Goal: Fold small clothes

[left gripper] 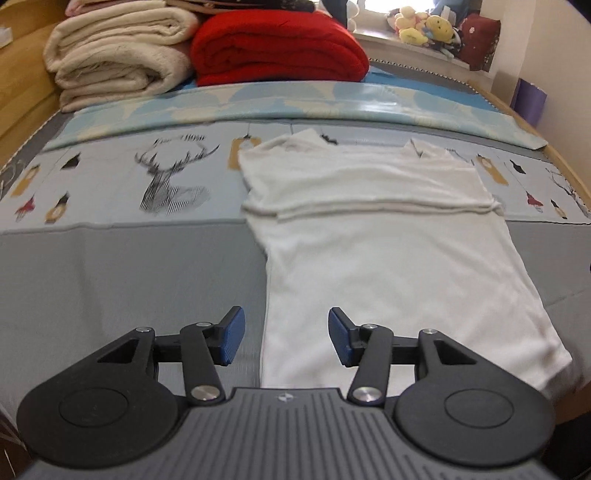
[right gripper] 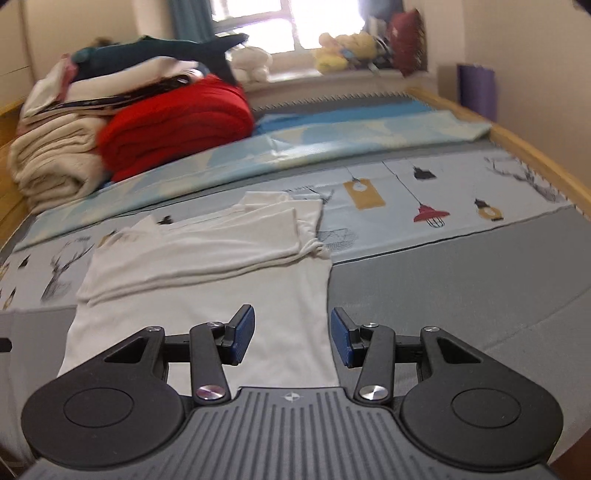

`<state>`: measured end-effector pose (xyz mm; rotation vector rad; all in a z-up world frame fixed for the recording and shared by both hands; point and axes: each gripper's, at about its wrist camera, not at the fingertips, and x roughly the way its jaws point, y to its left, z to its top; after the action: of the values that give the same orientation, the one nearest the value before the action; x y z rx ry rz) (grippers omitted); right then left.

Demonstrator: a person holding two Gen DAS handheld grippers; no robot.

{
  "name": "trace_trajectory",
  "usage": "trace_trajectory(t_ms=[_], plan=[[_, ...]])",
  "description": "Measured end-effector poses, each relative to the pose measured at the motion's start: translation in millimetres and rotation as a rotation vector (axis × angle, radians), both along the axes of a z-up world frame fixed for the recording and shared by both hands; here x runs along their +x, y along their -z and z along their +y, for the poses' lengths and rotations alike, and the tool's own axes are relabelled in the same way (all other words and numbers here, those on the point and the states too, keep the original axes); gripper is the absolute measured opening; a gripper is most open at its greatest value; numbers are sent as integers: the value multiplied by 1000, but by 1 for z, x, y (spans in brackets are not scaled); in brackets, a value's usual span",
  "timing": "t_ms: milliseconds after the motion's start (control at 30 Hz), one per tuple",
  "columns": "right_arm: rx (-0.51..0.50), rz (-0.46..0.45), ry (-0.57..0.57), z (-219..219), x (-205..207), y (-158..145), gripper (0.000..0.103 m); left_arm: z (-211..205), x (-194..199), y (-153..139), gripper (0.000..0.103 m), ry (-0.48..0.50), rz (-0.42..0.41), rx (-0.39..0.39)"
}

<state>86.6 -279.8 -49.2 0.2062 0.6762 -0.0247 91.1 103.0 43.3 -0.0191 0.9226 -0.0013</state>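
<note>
We see a white T-shirt (left gripper: 388, 236) lying flat on the bed's patterned cover (left gripper: 110, 177), its upper part with the sleeves folded across so that a doubled hem runs as a ridge from side to side over the body of the shirt. The lower half of the shirt stretches toward us over the plain grey part of the cover. Our left gripper (left gripper: 286, 338) hangs above the shirt's left edge with its blue pads set apart and nothing between them; one pad sits over the grey cover, the other over the white cloth. Our right gripper (right gripper: 291, 338) hangs above the shirt's right edge, its jaws likewise apart and empty, the left pad over the cloth and the right pad over the grey cover. Neither gripper touches the shirt as far as we can tell. At the far end of the bed a folded red blanket (left gripper: 277, 48) lies beside a stack of cream blankets (left gripper: 114, 55), touching it. Plush toys (left gripper: 424, 26) sit on the windowsill beyond, and a purple roll (right gripper: 476, 88) stands against the wall on the right.
</note>
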Motion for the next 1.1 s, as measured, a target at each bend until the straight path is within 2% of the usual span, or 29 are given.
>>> trace_trajectory(t_ms=[133,233,300,367,433,467,500,533,600,800,967,1033,1100], plan=[[-21,-9,-9,10,-32,5,48,-1,-24,3,56,-10,3,-21],[-49,11,15,12,-55,25,48,-2,-35,7,56,0,-10,-27],[3,78,69,9,-61,35,48,-2,-41,12,56,12,-28,-20],[77,55,81,8,-64,32,48,3,-50,18,56,37,-78,-21],[27,12,76,12,-67,32,48,12,-58,27,43,43,-106,-45],[2,12,71,13,-69,36,48,18,-57,32,17,14,-84,-78],[-4,33,79,11,-68,39,48,23,-55,33,8,-2,-68,-118],[10,48,93,7,-67,43,48,28,-56,33,8,2,-84,-157],[29,50,122,-1,-65,47,48,33,-56,33,8,-3,-107,-171],[71,135,166,-12,-54,71,48,60,-42,52,11,-150,-6,-252],[56,220,176,-12,-42,91,48,72,-28,83,21,-234,159,-323],[61,251,181,-13,-38,98,48,71,-25,90,25,-238,189,-321],[69,275,178,-14,-35,103,48,69,-23,93,35,-235,195,-299]])
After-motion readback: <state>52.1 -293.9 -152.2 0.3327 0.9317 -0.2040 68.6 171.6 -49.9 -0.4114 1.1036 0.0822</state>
